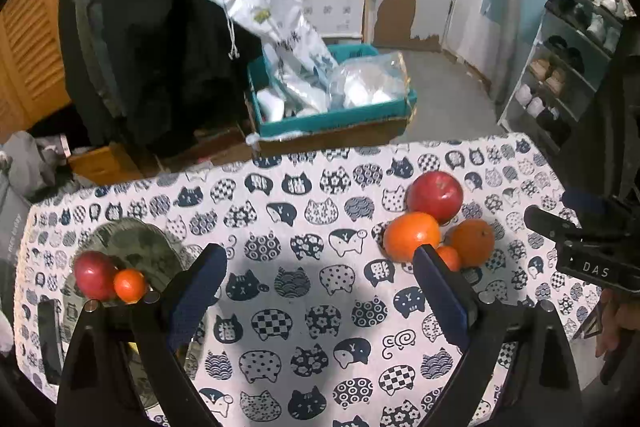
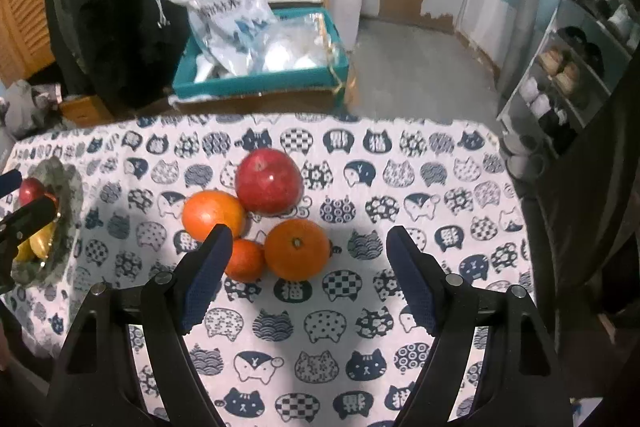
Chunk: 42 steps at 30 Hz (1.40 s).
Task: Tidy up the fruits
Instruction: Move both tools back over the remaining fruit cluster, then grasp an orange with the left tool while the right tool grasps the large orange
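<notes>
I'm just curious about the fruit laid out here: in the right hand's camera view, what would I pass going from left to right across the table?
Grey bowl with a red fruit in it → large orange fruit → small orange fruit → stem-up orange.

Left gripper (image 1: 320,267) and right gripper (image 2: 310,247): black moulded triangular frames with cut-outs, silver round pivot screws, fingers faced with dark-blue textured pads (image 2: 206,277); white "DAS" lettering on one black housing.
</notes>
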Each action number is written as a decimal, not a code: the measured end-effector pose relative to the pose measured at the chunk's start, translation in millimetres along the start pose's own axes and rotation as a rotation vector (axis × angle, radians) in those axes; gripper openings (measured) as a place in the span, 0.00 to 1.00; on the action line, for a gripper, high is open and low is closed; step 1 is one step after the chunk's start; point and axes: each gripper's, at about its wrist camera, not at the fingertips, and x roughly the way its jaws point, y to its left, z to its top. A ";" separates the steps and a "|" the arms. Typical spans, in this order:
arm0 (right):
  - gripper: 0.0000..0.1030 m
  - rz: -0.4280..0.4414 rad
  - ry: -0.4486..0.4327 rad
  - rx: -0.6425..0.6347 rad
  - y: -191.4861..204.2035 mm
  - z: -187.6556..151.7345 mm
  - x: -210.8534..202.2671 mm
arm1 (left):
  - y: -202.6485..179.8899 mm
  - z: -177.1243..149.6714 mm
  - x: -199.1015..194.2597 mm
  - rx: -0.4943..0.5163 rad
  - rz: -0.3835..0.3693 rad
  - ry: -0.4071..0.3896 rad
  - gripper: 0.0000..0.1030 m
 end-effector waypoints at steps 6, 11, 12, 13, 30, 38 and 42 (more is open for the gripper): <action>0.76 0.008 0.086 0.012 -0.6 -5.1 40.5 | -0.8 -3.8 30.8 -0.014 0.002 0.052 0.93; 0.76 0.038 0.139 0.048 -2.7 -7.1 71.6 | -1.4 -6.0 55.6 -0.031 0.001 0.100 0.93; 0.76 0.046 0.148 0.060 -3.6 -7.1 77.0 | -1.5 -6.3 59.2 -0.035 0.000 0.105 0.93; 0.76 0.057 0.156 0.075 -5.6 -7.6 83.1 | -2.3 -6.7 62.8 -0.037 -0.002 0.110 0.93; 0.71 0.171 0.235 0.194 -22.8 -19.8 121.3 | -21.5 0.6 100.9 -0.070 -0.082 0.171 0.93; 0.62 0.108 0.196 0.152 -22.2 -17.5 114.6 | -41.0 9.7 115.6 -0.098 -0.154 0.184 0.93; 0.62 0.046 0.168 0.156 -37.4 -14.9 109.0 | -53.0 11.6 124.3 -0.077 -0.164 0.195 0.93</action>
